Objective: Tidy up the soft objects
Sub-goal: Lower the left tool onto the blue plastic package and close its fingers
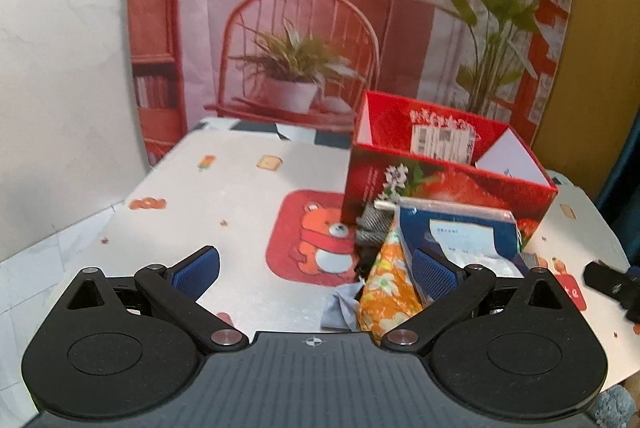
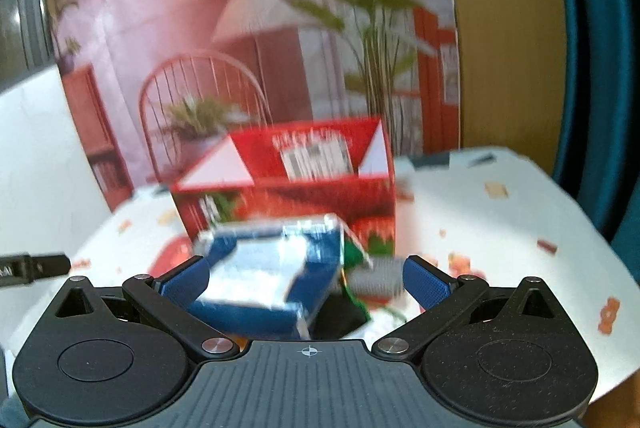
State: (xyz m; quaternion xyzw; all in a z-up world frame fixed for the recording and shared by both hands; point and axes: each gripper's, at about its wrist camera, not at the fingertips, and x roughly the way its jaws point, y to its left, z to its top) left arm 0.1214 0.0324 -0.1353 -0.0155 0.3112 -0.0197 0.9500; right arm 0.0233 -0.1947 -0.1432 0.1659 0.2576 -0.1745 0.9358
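The worktop [image 1: 240,196] lies bare along its left edge and out to the far left corner, the only open room. A red box [image 1: 448,188] stands open-topped toward the far right, and the soft pile sits against its near wall: blue packet [image 1: 460,232], orange cloth [image 1: 386,280], grey cloth [image 1: 372,228]. The left gripper [image 1: 316,268] hovers level, jaws wide, its right pad beside the packet. The right gripper [image 2: 306,280], blurred, jaws wide, straddles the packet.

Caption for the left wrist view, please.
Open left gripper hovers over the printed tablecloth, beside a soft-goods pile fronting a red box.
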